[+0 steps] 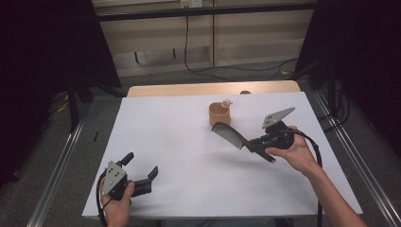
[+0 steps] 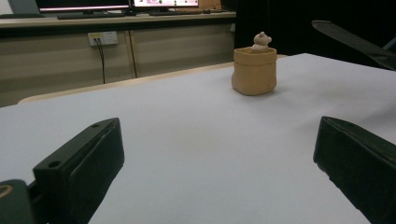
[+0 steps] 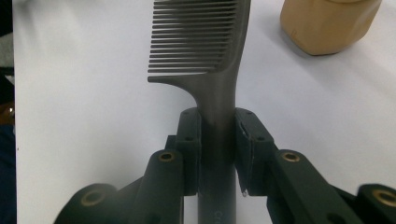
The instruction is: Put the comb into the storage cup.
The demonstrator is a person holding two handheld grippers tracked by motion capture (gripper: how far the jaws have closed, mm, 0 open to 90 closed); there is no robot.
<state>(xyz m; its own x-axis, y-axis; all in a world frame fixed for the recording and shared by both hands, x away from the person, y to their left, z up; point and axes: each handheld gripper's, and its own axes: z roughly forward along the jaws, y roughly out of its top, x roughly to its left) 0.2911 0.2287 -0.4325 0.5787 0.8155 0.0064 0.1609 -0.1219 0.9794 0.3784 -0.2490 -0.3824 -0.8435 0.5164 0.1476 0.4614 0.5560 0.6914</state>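
Your left tongs (image 1: 140, 166) sit nearest, low at the near corner of the counter (image 1: 179, 156), spread wide with nothing between the jaws. In the left gripper view those two black jaws rise at either side of bare white surface, and they face the tan cup (image 2: 254, 71) far across it. Your left hand (image 1: 116, 201) rests on the counter edge around the gripper body.

Take the tan cup (image 1: 220, 114) as your landmark. It stands upright toward the far side of the counter, with a small rounded figure (image 1: 227, 101) poking up at its rim. Just on the near side of the cup, and a little to its right, is the dark comb (image 1: 229, 135), held off the surface. Your right tongs (image 1: 253, 144) are pinching the comb by its handle: in the right gripper view the jaws press against both sides of the grey handle (image 3: 215, 140), and the comb's teeth (image 3: 187, 42) point left, with the cup (image 3: 327, 23) just beyond and to the right. Your right hand (image 1: 295, 151) holds that gripper further right of the cup.
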